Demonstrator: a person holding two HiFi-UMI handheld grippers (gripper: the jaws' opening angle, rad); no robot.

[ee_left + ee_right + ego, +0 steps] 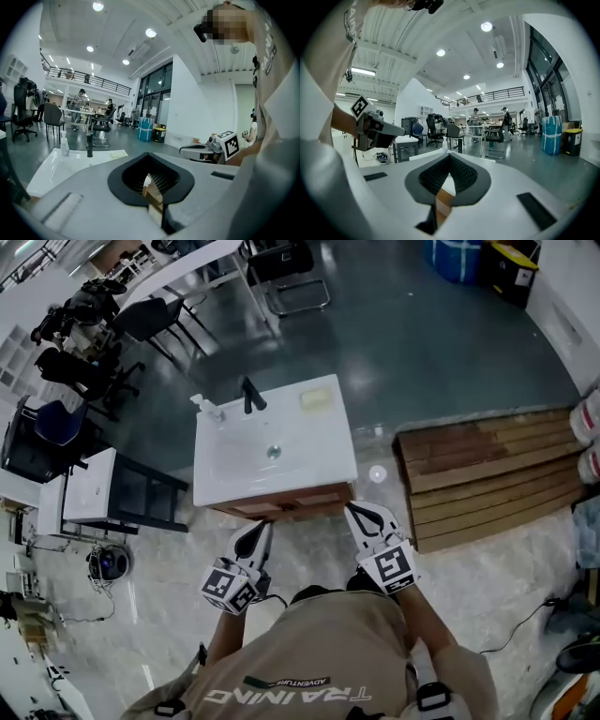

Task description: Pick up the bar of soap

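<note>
A pale yellow bar of soap (pixel 315 399) lies on the back right corner of the white sink vanity (pixel 314 460); in the left gripper view the bar of soap (pixel 117 154) shows flat and far ahead. My left gripper (pixel 262 527) and right gripper (pixel 353 511) hover side by side just before the vanity's front edge, well short of the soap. Both point toward the sink with their jaws together and nothing between them. Each gripper view looks over its own closed tips, the left gripper (pixel 149 154) and the right gripper (pixel 450 157).
A black faucet (pixel 251 395) and a clear pump bottle (pixel 208 407) stand at the vanity's back edge. A black-framed side table (pixel 141 493) sits left of it, a wooden pallet (pixel 487 474) to the right. Office chairs (pixel 150 320) and people stand farther off.
</note>
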